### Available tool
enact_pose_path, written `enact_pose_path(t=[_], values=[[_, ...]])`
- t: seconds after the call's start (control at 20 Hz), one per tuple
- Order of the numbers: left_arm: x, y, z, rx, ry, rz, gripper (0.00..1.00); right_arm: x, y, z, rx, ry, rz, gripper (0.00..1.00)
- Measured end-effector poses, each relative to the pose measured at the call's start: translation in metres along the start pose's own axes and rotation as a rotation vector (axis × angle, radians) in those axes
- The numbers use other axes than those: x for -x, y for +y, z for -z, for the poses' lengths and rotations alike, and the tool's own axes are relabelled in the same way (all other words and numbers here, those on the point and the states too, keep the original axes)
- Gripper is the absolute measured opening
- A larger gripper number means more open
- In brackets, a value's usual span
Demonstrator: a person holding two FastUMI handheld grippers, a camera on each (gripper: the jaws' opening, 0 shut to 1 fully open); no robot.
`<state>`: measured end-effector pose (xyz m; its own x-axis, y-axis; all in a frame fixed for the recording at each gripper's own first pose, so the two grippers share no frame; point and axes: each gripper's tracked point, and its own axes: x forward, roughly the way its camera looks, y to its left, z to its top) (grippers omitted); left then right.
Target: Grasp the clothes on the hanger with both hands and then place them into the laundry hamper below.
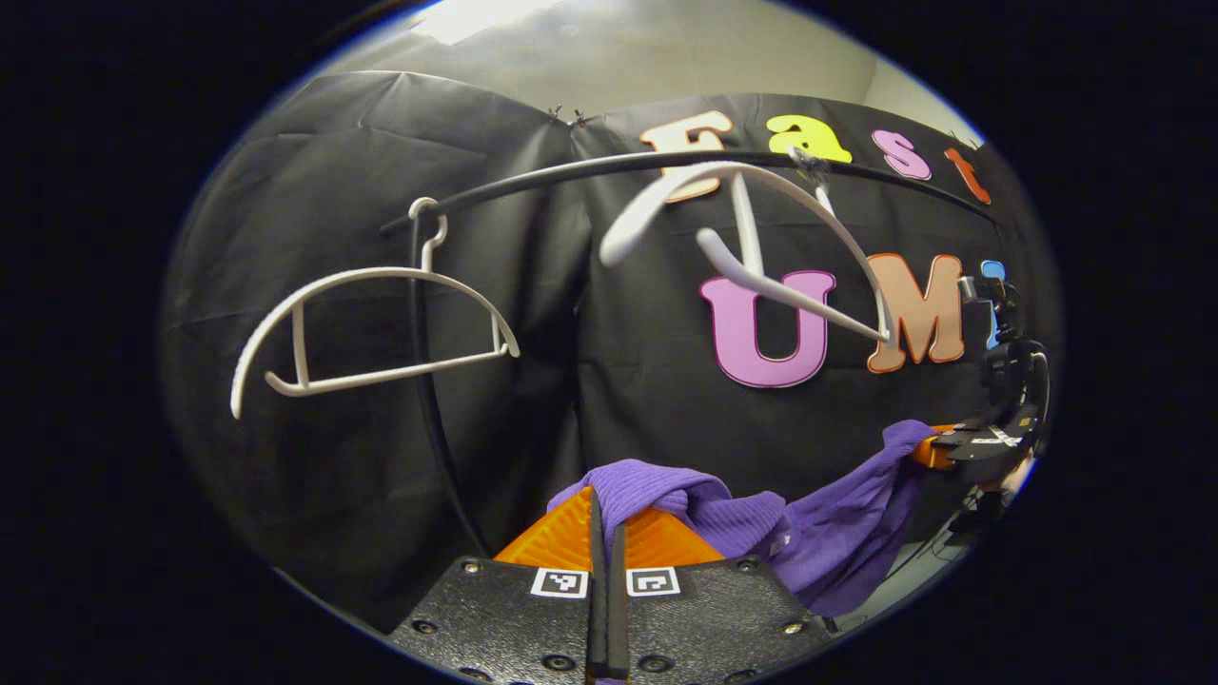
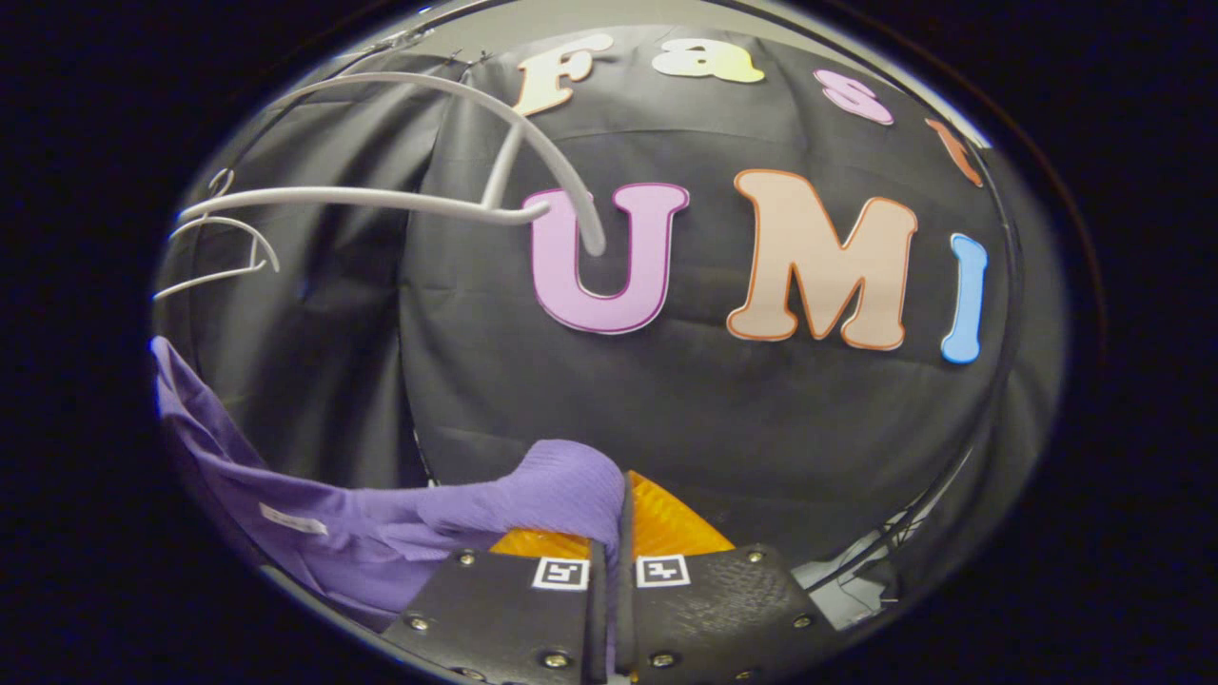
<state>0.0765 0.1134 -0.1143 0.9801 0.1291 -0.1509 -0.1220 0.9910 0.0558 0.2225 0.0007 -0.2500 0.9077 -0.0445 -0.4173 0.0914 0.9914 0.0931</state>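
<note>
Purple garment (image 1: 723,528), one piece, stretches between the left tool (image 1: 605,533) and right tool (image 2: 614,533), each closed on a fold of it, below two bare white hangers (image 1: 371,328) on one black rail (image 1: 571,171) above.

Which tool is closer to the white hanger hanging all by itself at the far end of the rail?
Left. The left tool, shut on the purple garment, sits nearer that white hanger. The right tool grips the garment's other end, farther from the hanger.
</note>
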Motion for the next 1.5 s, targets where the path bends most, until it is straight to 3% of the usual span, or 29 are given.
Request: enact_pose_path(t=[0.45,0.8,1.2,1.5], values=[[-0.023,-0.063,0.06,-0.033,0.099,0.179,0.0,0.039,0.037,0.029,-0.061,0.048,-0.056,0.04],[-0.043,-0.132,0.096,0.025,0.231,0.334,0.01,0.054,0.07,0.066,-0.06,0.132,-0.112,0.04],[-0.038,-0.153,0.167,0.125,0.428,0.383,0.03,0.063,0.077,0.124,-0.063,0.28,-0.124,0.04],[-0.036,-0.154,0.207,0.16,0.565,0.364,0.01,0.064,0.082,0.163,-0.061,0.395,-0.116,0.05]])
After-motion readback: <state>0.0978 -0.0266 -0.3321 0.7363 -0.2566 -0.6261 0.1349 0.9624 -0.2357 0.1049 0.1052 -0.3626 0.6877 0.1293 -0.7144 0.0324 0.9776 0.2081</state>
